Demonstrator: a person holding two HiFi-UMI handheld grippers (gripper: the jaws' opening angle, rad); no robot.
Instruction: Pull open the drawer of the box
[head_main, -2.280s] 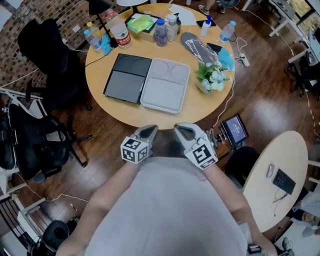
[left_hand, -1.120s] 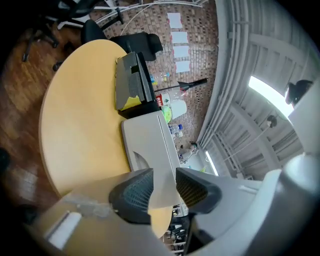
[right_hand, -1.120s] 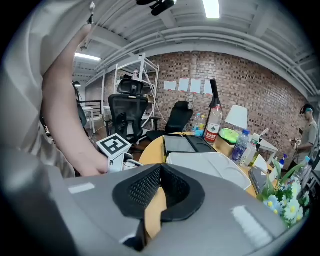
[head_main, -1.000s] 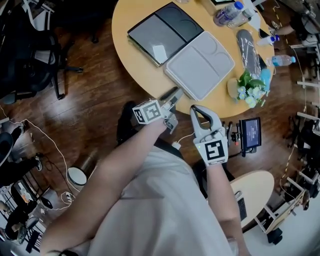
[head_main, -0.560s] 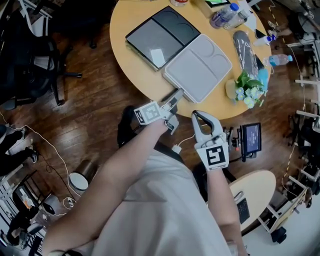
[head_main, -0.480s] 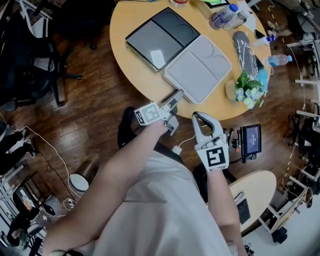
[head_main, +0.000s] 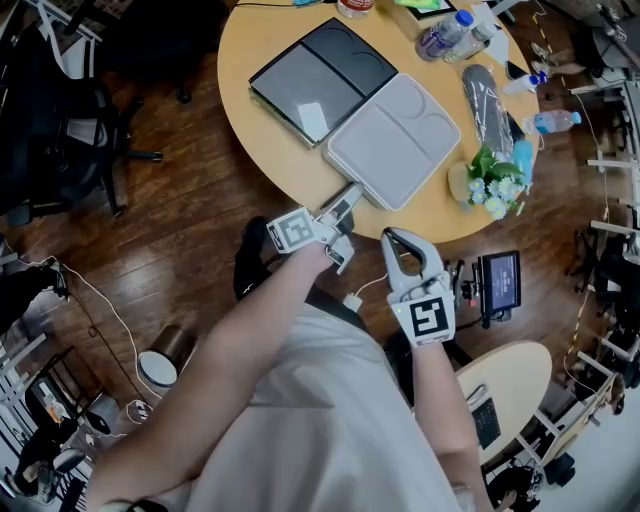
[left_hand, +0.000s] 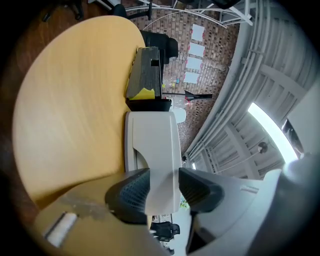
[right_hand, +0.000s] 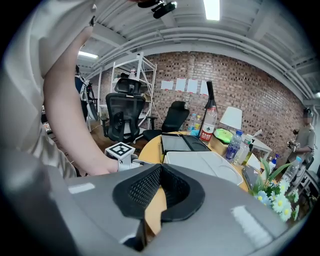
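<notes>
Change: a couple of seconds back both grippers sat close to my body, short of the worktop (head_main: 262, 140). Now my left gripper (left_hand: 164, 189) is out at the worktop's near edge, at the near end of the white box (left_hand: 152, 142). It has hardly shifted there over the last second, but its jaws have just been opening and now stand wide.

The box's near end sits between them, one pad to each flat side. The worktop-side pad overlaps the box edge and the other shows a thin gap, so I read no squeeze.

For the task: approach done, drawer not pulled yet; in the head view the box looks fully closed. A curved cut-out shows on the box end just past the pads. It's probably the drawer pull, can't confirm. Next, as I judge it: close on that end and draw back toward me.

My right gripper (right_hand: 157, 172) hangs back by my body, well apart from the box, jaws together at the tips, nothing in them. The dark box (head_main: 322, 78) lies alongside the white one, not involved.
</notes>
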